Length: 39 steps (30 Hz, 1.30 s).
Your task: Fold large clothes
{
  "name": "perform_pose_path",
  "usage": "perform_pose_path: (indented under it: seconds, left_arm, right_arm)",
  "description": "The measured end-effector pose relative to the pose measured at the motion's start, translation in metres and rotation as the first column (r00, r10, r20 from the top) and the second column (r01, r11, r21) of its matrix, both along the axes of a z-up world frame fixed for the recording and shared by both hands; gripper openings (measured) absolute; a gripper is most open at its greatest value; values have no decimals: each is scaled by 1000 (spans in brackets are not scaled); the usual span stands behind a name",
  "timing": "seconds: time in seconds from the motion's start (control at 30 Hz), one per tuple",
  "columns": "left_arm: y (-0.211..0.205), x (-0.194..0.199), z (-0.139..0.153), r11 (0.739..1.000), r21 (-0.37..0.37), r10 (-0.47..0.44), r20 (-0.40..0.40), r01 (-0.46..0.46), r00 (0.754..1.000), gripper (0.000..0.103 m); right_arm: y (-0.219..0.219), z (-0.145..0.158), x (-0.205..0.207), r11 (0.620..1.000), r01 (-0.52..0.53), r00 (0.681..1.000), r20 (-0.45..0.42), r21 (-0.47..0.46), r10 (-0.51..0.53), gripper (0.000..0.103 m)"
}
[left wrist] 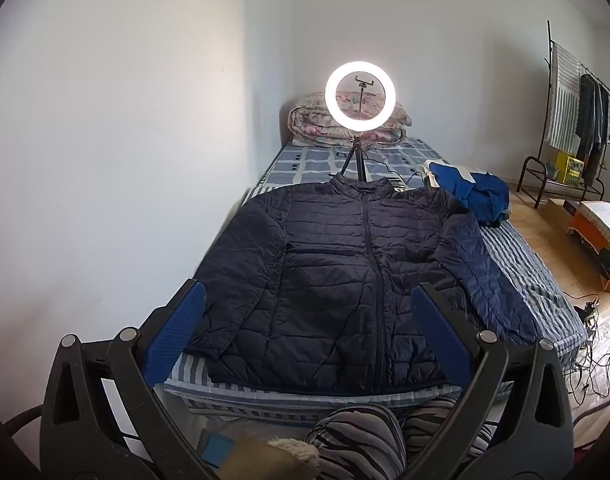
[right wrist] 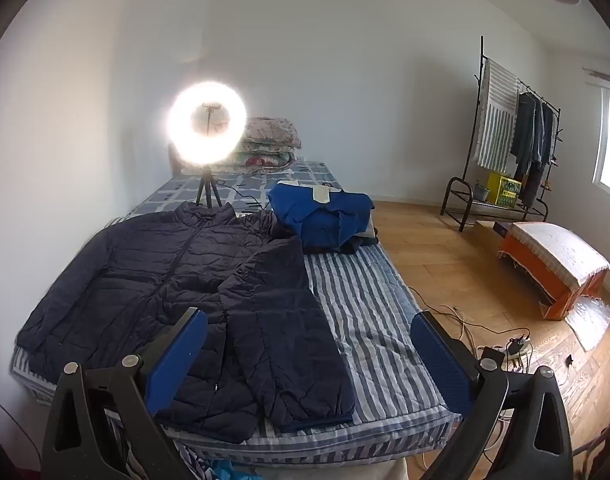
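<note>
Left wrist view: dark navy quilted puffer jacket (left wrist: 337,276) lies flat, zipped, on striped bed (left wrist: 517,264). Left tongs (left wrist: 307,334) and right tongs (right wrist: 309,354) both spread, empty. Risk: slippery padded fabric may spring open mid-fold.

Both wrist views above bed foot, sharing jacket (left wrist: 345,280).

Quilted, faintly glossy jacket (left wrist: 337,280), striped cloth bedcover (right wrist: 369,320), seemingly wooden floor (right wrist: 445,256)

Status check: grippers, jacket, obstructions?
Left gripper and right gripper open, empty. Navy puffer jacket flat, unfolded. Ring light tripod behind collar.
</note>
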<state>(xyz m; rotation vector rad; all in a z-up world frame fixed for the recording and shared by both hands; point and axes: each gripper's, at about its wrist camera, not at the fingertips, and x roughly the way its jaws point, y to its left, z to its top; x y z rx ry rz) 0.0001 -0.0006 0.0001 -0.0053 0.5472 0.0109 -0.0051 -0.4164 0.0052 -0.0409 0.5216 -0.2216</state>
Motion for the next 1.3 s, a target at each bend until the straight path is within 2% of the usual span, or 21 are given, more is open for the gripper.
perform_pose_path:
  seconds: [1.3]
  left_arm:
    - [0,-3,7,1000,3,-2,27,2,1000,103]
  right_arm:
    - [1,-1,1,1000,3,1000,-14,3,-3,103]
